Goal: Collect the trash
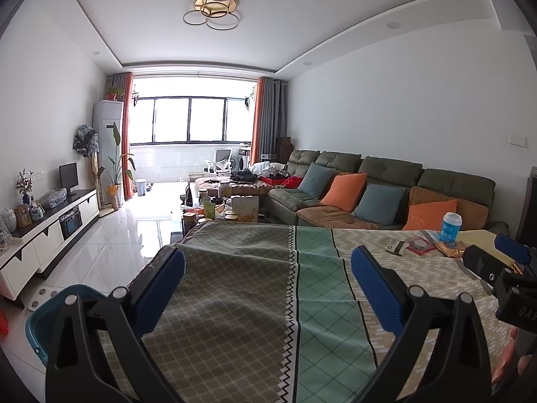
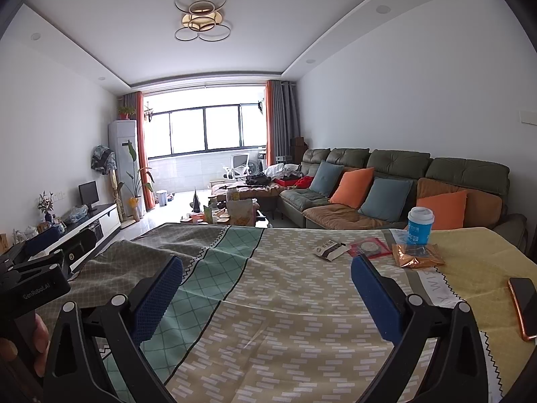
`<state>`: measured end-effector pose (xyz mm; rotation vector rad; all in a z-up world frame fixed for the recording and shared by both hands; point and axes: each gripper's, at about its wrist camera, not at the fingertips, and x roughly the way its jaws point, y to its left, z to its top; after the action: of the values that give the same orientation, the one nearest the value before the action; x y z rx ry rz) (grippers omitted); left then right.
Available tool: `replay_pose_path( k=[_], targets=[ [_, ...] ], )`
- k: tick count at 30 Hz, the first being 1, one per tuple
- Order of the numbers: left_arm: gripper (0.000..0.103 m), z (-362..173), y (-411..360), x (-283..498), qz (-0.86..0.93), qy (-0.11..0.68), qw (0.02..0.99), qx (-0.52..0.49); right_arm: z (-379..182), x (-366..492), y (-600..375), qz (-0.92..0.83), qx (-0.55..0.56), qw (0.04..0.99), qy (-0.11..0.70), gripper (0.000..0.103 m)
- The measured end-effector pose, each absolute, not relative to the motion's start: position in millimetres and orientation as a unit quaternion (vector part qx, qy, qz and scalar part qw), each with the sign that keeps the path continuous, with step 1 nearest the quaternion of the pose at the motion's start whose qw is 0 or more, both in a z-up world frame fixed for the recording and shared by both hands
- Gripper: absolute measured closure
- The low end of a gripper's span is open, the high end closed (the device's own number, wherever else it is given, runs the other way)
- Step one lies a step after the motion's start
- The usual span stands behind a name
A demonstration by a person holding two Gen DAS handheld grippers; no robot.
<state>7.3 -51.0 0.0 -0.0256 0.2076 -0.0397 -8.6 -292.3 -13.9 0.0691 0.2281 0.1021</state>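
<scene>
Trash lies at the far right of a table with a patterned cloth [image 2: 285, 302]: a black-and-white wrapper [image 2: 330, 249], a red packet [image 2: 369, 248], a crumpled gold wrapper [image 2: 416, 256] and a blue-and-white paper cup [image 2: 419, 225]. In the left wrist view the same wrapper [image 1: 397, 245], gold wrapper [image 1: 449, 248] and cup [image 1: 450, 226] show at the far right. My right gripper [image 2: 266, 268] is open and empty, short of the trash. My left gripper [image 1: 268, 262] is open and empty over the cloth's left half. A teal bin [image 1: 43, 322] sits on the floor left of the table.
A phone [image 2: 525, 305] lies at the table's right edge. Behind the table is a cluttered coffee table [image 1: 218, 205] and a green sofa [image 1: 386, 188] with cushions. A TV cabinet [image 1: 50, 235] runs along the left wall.
</scene>
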Motion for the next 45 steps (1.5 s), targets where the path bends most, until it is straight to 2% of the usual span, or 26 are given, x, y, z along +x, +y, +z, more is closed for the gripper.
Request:
replay_pose_path(
  k=[45],
  targets=[
    [0.004,-6.8,-52.2,11.9,-0.016,0.117,0.993,-0.011,-15.8,-12.1,-289.4,0.053,0.042,0.991,0.119,0.003]
  ],
)
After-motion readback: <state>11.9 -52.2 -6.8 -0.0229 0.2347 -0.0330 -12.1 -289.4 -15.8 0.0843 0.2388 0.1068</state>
